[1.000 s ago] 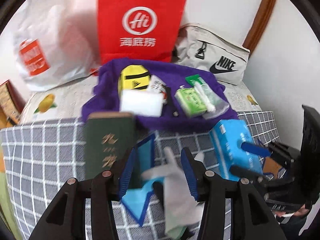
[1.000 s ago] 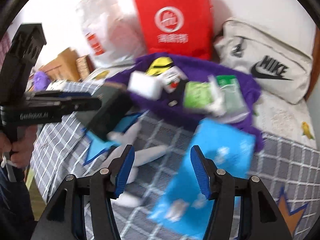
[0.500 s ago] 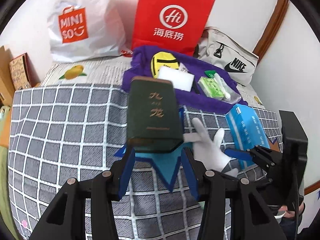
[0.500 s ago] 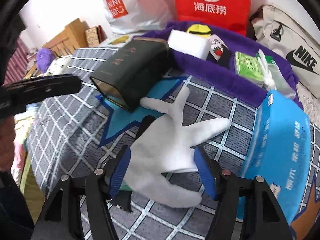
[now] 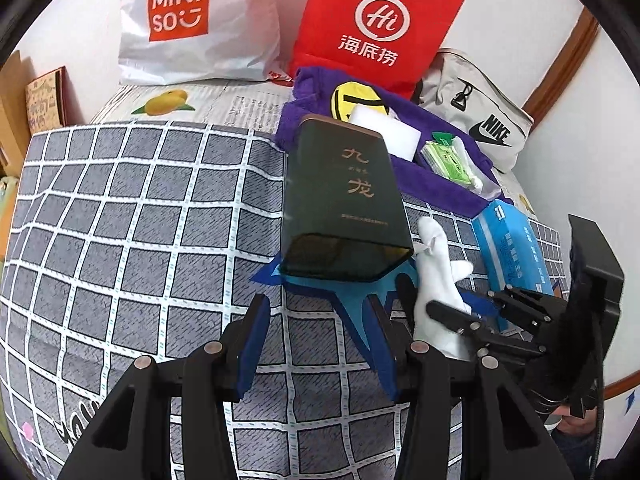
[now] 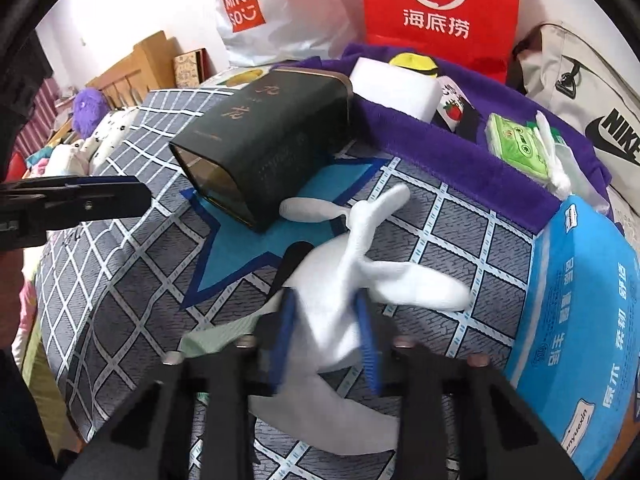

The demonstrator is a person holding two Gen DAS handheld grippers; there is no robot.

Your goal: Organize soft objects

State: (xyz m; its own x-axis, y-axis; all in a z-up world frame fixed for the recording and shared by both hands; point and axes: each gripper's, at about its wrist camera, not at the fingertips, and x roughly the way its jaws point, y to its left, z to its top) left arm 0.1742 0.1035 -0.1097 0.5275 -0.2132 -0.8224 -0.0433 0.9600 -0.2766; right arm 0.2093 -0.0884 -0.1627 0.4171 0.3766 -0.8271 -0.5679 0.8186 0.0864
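Observation:
A white glove [image 6: 400,280] lies on the checked bedspread [image 6: 132,264], next to a dark green tin box [image 6: 272,136] resting on its side. My right gripper [image 6: 326,336] is closing its jaws on the glove's palm, and the cloth bunches up between the blue pads. In the left wrist view the same glove [image 5: 436,280] shows to the right, with the right gripper [image 5: 452,316] on it. My left gripper [image 5: 316,340] hangs open over the bedspread just in front of the tin box [image 5: 340,200], with nothing between its fingers.
A blue tissue pack [image 6: 572,320] lies right of the glove. Behind is a purple towel [image 6: 460,160] carrying a white sponge [image 6: 396,88], a green packet [image 6: 516,148] and other small items. A MINISO bag [image 5: 192,24], red bag [image 5: 376,32] and Nike bag [image 5: 480,116] line the wall.
The right jaws have closed in on the glove, which was lying flat and spread and is now pinched and bunched. The left gripper has edged nearer the tin box.

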